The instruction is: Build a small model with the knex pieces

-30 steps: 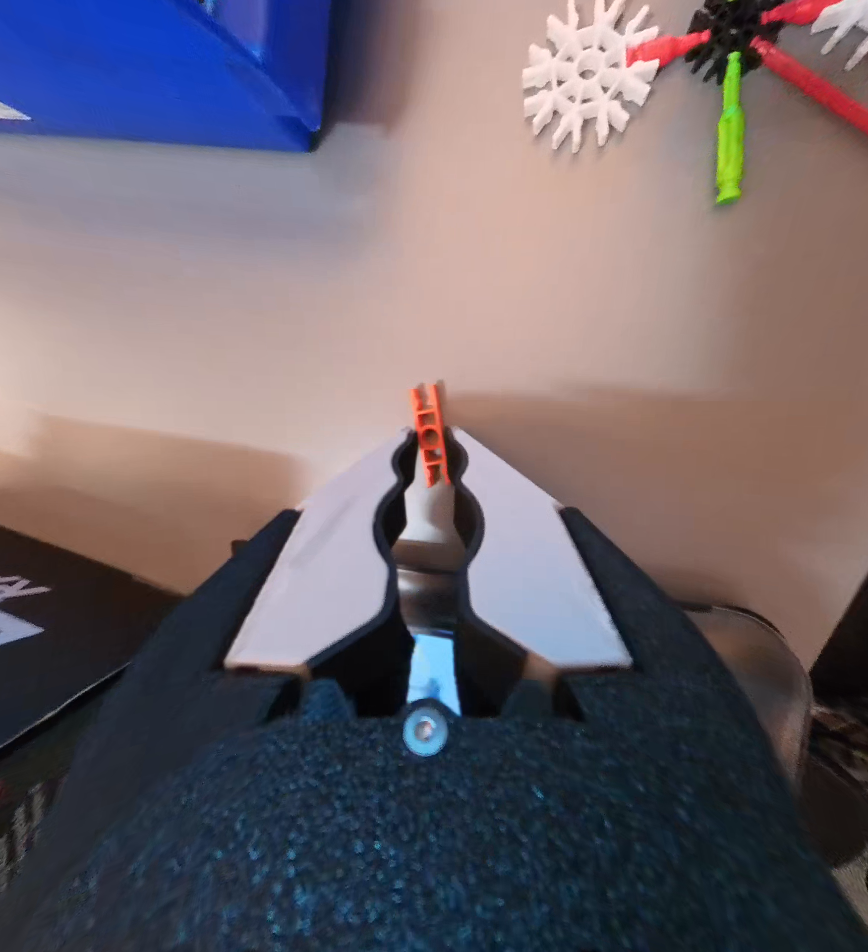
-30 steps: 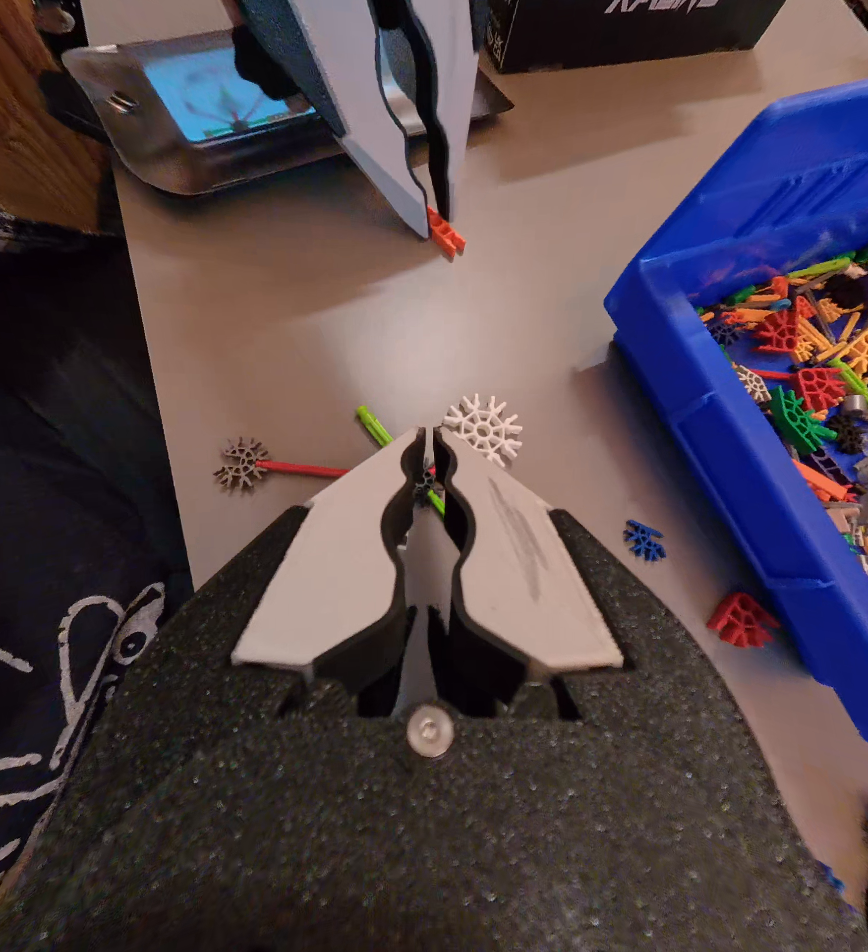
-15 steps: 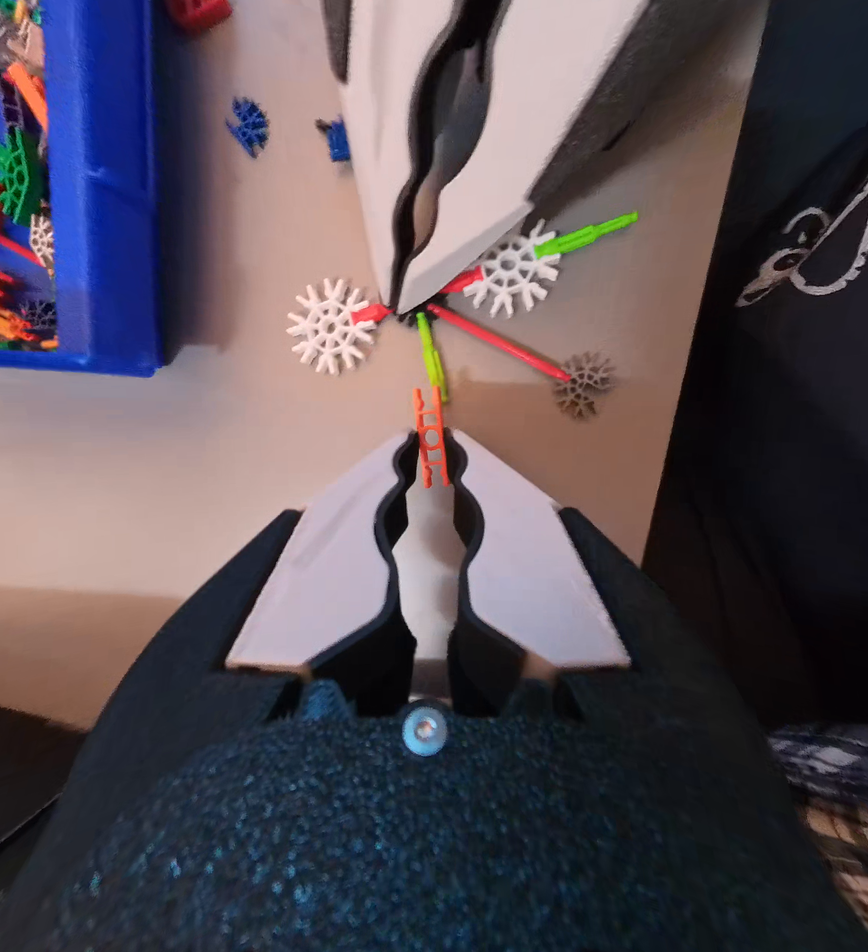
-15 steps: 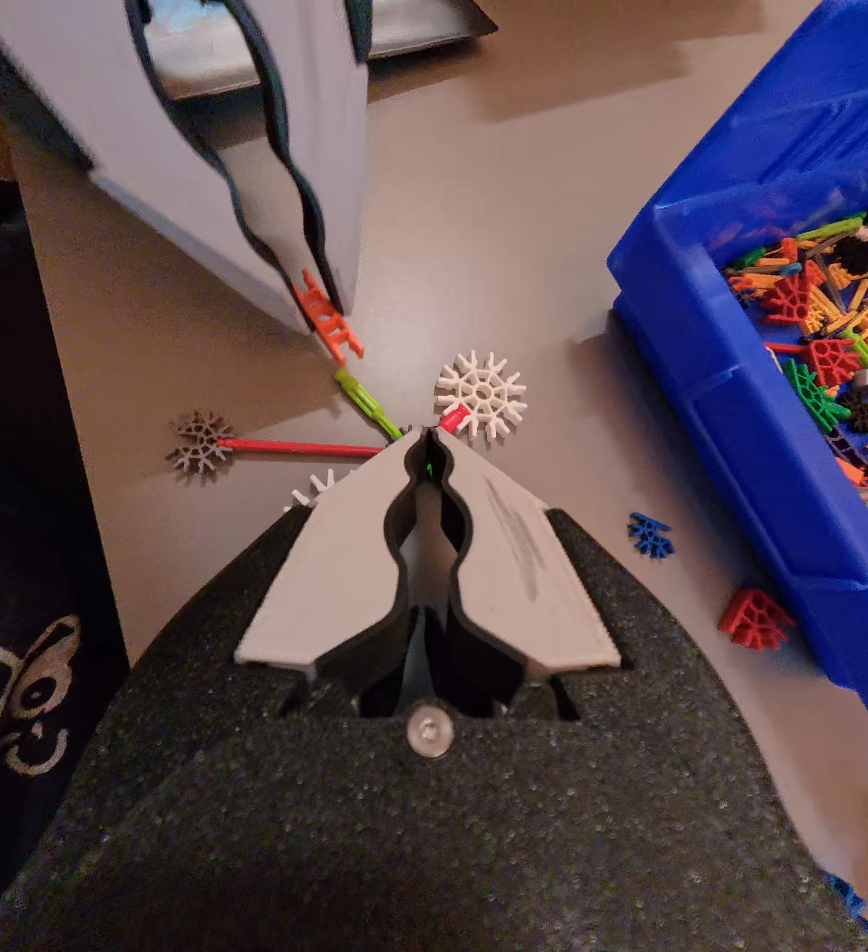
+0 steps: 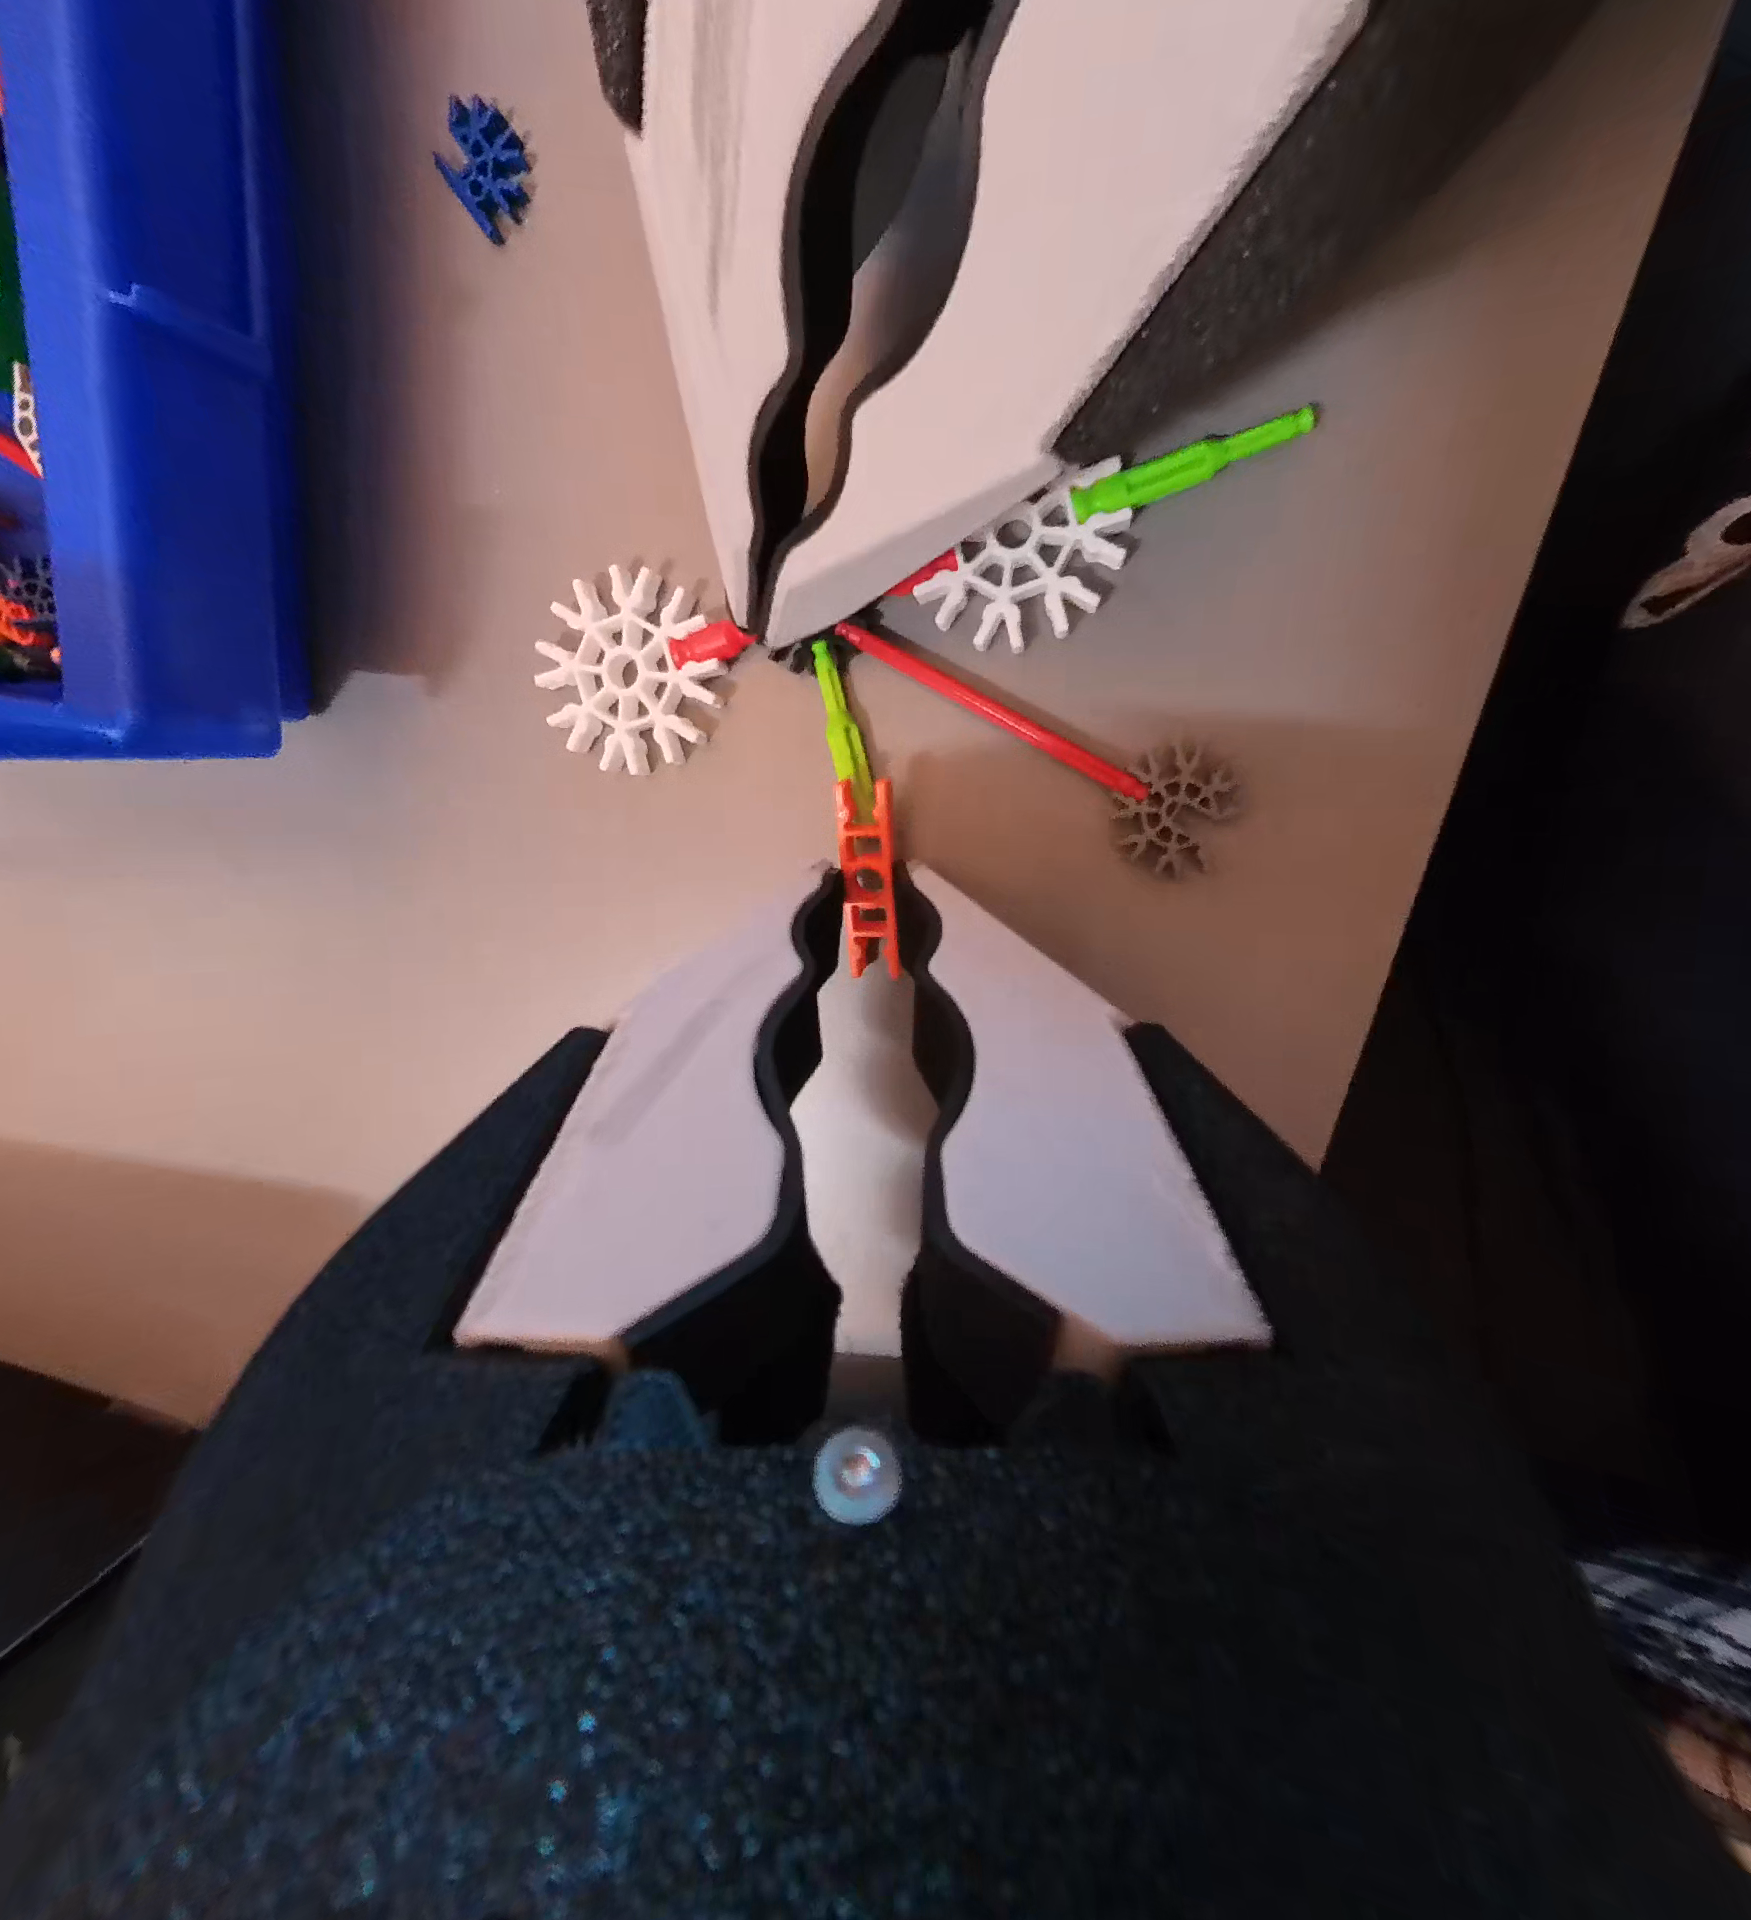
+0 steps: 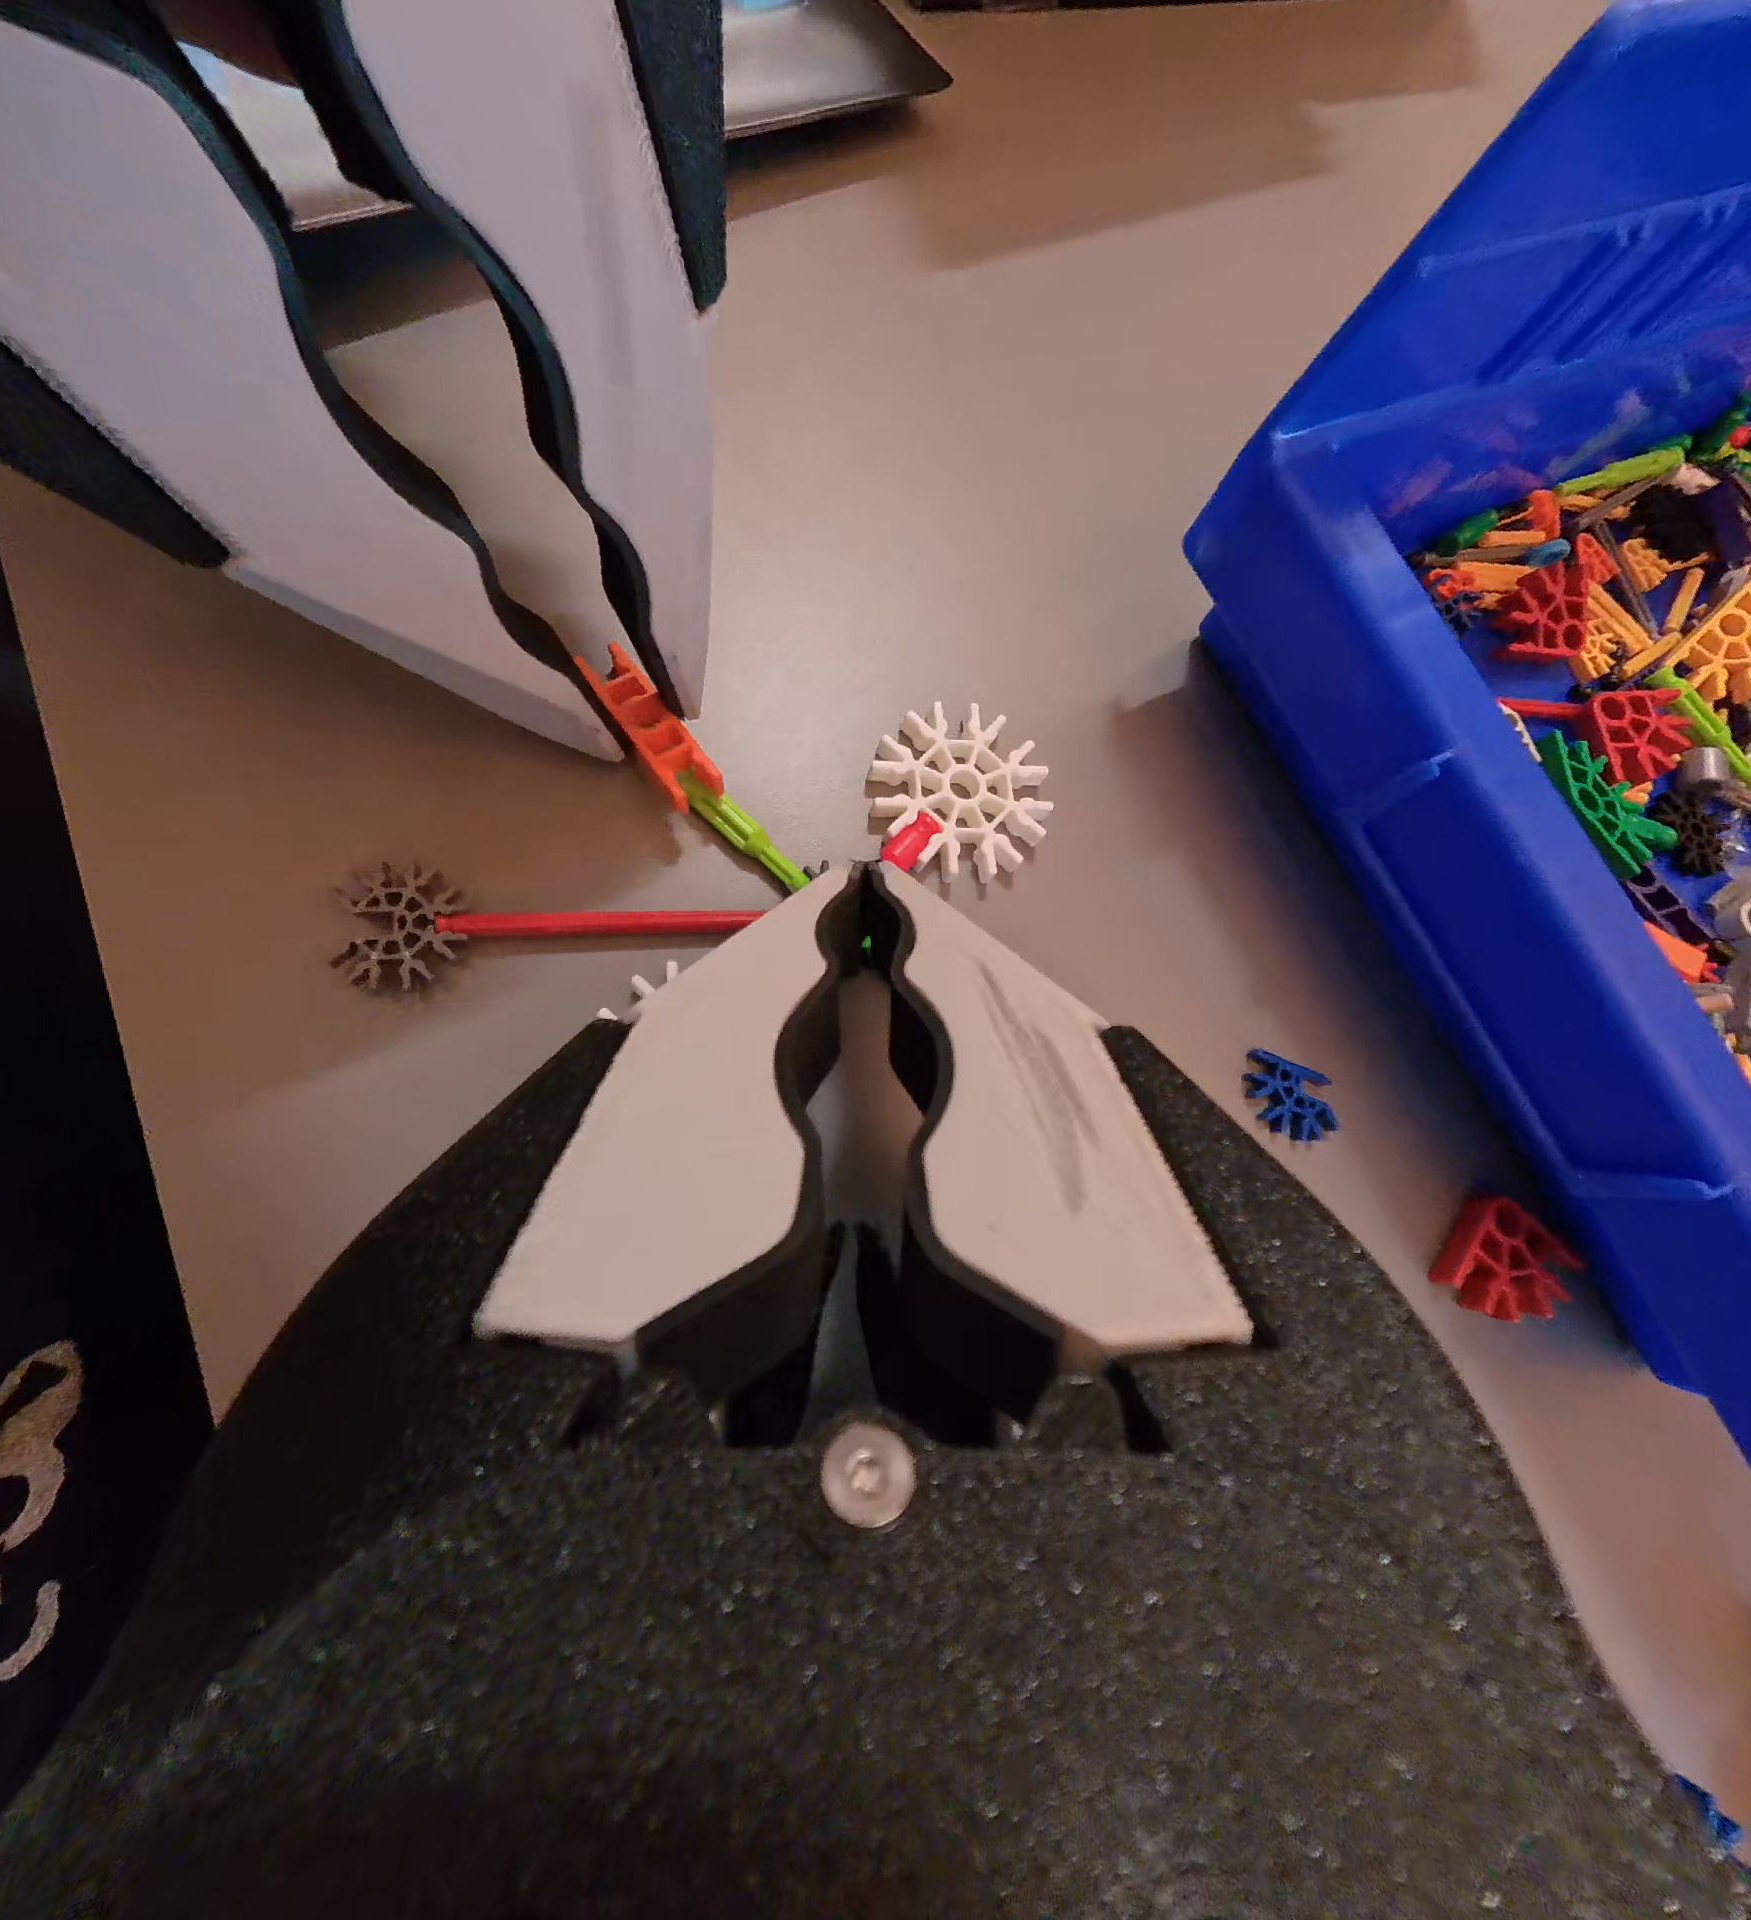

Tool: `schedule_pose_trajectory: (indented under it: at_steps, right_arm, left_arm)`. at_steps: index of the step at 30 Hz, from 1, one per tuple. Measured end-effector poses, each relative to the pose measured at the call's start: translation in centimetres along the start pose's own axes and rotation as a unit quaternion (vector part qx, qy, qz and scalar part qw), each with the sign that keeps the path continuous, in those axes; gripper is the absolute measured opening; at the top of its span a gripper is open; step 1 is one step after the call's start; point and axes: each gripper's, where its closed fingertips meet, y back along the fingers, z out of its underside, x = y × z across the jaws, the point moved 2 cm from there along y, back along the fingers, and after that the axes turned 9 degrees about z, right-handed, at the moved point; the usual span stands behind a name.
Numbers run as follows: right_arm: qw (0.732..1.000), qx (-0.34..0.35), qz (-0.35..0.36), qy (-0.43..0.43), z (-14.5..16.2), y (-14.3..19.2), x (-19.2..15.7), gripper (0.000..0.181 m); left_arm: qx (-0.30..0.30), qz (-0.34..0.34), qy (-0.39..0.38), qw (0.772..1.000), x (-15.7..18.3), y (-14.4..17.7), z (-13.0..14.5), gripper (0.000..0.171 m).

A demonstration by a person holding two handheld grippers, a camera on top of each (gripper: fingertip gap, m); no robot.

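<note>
Orange plastic, a small ladder-shaped connector point(image 5: 869, 883), is sitting pinched between the closed fingers of the left gripper point(image 5: 866, 894), with its free end meeting the tip of a short green rod point(image 5: 843, 722). That rod is running into a dark hub, on which the right gripper point(image 6: 863, 883) is clamping with fingers closed; the hub itself is mostly hidden.

Judged by appearance, these parts are light, rigid and smooth, thin enough to slip or snap out under side load; the connector is being held by its rear half, leaving the socket end free.

From the hub, a long red rod point(image 6: 596, 922) is reaching a brown snowflake connector point(image 6: 398, 928), and a short red stub is joining a white snowflake connector point(image 6: 959, 790). A second white snowflake with a green rod point(image 5: 1193, 473) is lying partly under the right gripper. Loose blue point(image 6: 1289, 1093) and red point(image 6: 1499, 1257) pieces are lying on the worktop point(image 6: 954, 468) beside a blue bin point(image 6: 1422, 831) full of parts, none blocking the join.
</note>
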Motion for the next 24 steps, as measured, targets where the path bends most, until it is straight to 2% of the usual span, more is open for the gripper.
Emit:
schedule_pose_trajectory:
  at_steps: [7,17,24]
  right_arm:
    - [1.000,-0.007,0.020,-0.017,0.2,0.1,0.5,0.000]
    - [0.998,-0.006,0.043,-0.047,0.0,0.2,0.6,0.000]
    - [0.996,-0.007,0.066,-0.052,0.6,1.6,1.7,0.000]
  left_arm:
    - [-0.016,-0.011,0.028,0.999,-0.2,0.0,0.4,0.009]
    - [0.003,-0.004,0.054,0.999,-0.1,-0.2,-0.5,0.008]
    - [0.005,0.003,0.074,0.997,0.2,-0.4,-0.6,0.009]
